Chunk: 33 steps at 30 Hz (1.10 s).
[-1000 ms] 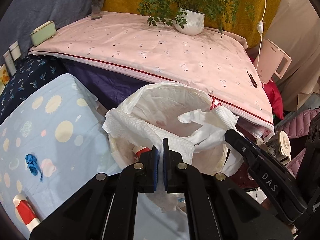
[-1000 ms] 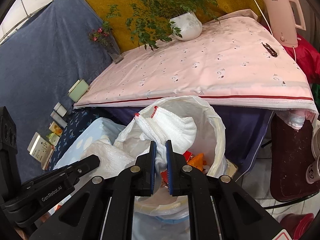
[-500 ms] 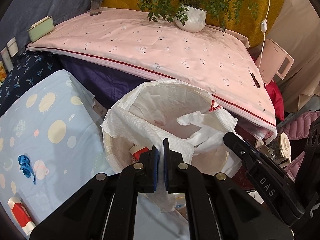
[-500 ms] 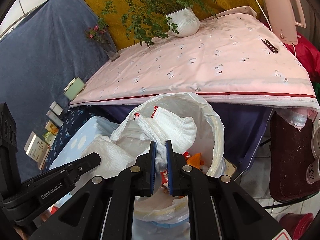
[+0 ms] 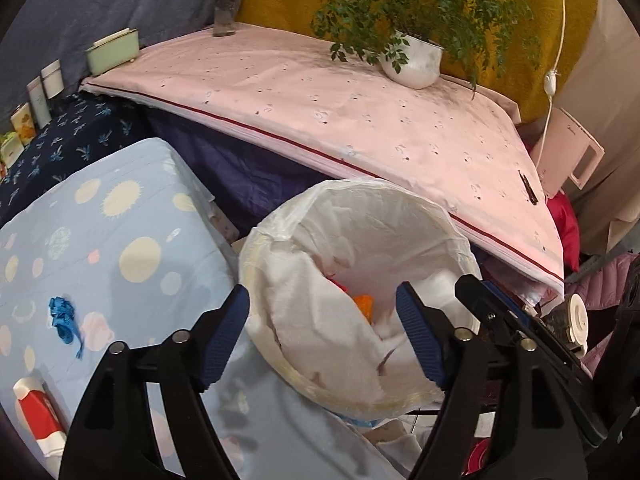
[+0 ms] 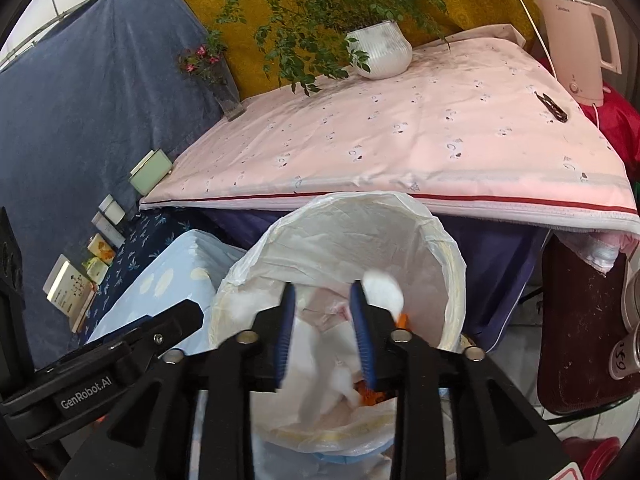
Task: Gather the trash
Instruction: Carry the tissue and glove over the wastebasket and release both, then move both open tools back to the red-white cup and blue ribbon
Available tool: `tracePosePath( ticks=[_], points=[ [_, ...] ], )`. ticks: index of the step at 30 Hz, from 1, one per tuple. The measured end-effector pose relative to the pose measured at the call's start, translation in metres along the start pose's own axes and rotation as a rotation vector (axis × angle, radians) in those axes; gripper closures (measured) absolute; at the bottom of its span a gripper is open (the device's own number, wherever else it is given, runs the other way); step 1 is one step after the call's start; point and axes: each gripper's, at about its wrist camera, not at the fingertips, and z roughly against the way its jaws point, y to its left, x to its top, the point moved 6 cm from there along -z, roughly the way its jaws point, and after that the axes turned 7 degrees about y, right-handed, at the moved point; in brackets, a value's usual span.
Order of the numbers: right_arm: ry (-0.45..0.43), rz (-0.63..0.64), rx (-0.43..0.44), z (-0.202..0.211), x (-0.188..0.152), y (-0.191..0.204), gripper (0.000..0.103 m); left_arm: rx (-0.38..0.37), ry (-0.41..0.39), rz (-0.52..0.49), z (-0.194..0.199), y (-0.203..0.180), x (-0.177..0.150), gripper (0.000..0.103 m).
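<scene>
A bin with a white liner (image 5: 360,200) stands below both grippers. My left gripper (image 5: 320,308) hovers over its near rim, jaws opening wide, with no pad touching anything. A white paper towel (image 5: 320,320) lies loose inside the bin under it, beside orange scraps (image 5: 364,304). My right gripper (image 6: 322,304) is over the same bin (image 6: 452,256), and its jaws are opening too. A white cloth piece (image 6: 382,288) shows blurred just beside its right finger, free of the pads. A blue scrap (image 5: 62,314) and a red-and-white packet (image 5: 38,412) lie on the light blue cloth.
Behind the bin, a pink-covered table (image 5: 360,112) carries a potted plant (image 5: 412,64) and a vase (image 5: 224,4). A pink kettle (image 6: 576,40) is at the right. The light blue spotted cloth (image 5: 120,248) spreads to the left. Small boxes (image 6: 68,292) line the dark wall.
Both grippers were shut on white pieces above the bin. Both have since opened, and the paper towel and the cloth piece have dropped into the bin.
</scene>
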Motion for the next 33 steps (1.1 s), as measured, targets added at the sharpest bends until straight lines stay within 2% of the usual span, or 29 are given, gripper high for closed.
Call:
tracePosePath(
  ticks=[2,4,12,29,33],
  points=[
    [-0.005,0.012,-0.001,0.002,0.001,0.005,0.065,0.017,-0.006,0.01,0.003,0.006,0.0,0.029],
    [-0.007,0.023,-0.002,0.003,0.001,0.009,0.062,0.032,-0.015,0.022,0.007,0.012,-0.001,0.023],
    [-0.006,0.051,0.01,0.01,-0.004,0.029,0.055,0.075,-0.051,0.057,0.025,0.036,-0.009,0.022],
    [0.015,0.168,0.057,0.019,-0.027,0.103,0.051,0.168,-0.1,0.187,0.072,0.111,-0.04,0.021],
    [0.021,0.196,0.07,0.02,-0.036,0.121,0.05,0.198,-0.103,0.225,0.081,0.132,-0.051,0.017]
  ],
)
